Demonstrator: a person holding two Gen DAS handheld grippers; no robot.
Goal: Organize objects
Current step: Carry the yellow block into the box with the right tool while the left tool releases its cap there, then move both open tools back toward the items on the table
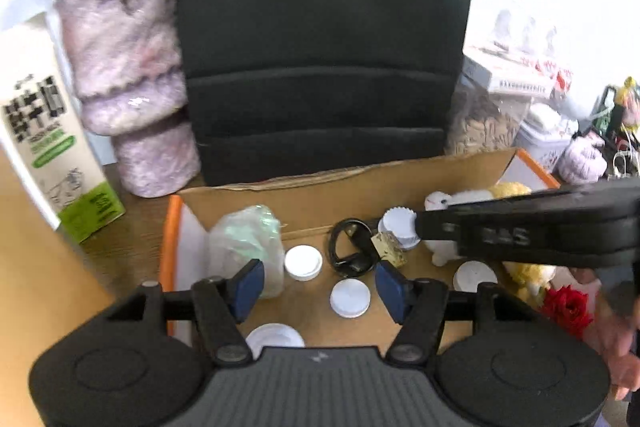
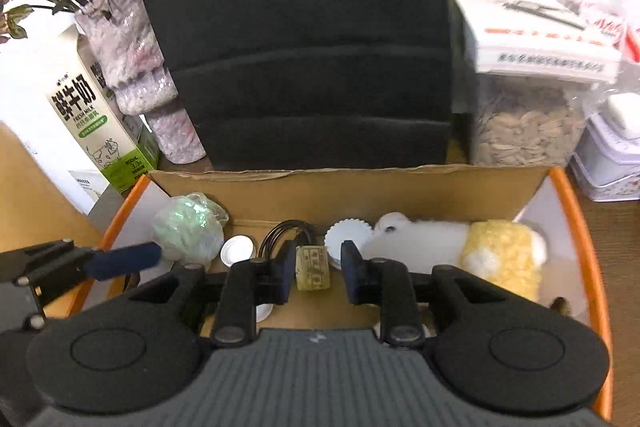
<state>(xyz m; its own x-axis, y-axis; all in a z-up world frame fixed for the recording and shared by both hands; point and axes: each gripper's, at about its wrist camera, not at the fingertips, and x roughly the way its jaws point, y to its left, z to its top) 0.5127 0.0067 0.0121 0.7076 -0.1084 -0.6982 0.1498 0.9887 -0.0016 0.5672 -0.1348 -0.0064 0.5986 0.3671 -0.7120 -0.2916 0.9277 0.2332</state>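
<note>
An open cardboard box (image 1: 320,195) with orange-edged flaps (image 2: 580,227) holds the items. Inside lie several white caps (image 1: 303,262), a black coiled cable (image 1: 350,247), a plastic-wrapped green bundle (image 2: 188,227), a white and yellow plush animal (image 2: 460,247) and a small tan block (image 2: 314,267). My left gripper (image 1: 320,289) hangs open over the box floor with a white cap (image 1: 350,298) below the gap. My right gripper (image 2: 318,267) stands open around the tan block, with a gap on the block's right side. From the left wrist view the right gripper (image 1: 418,227) reaches in from the right, and the block (image 1: 389,246) sits just under its tip.
A black padded chair back (image 2: 288,47) stands right behind the box. A milk carton (image 2: 92,115) and a fuzzy purple vase (image 1: 128,79) with flowers are at the left. A jar of seeds (image 2: 528,131), tins and a white box crowd the right. A red rose (image 1: 568,307) lies at the box's right end.
</note>
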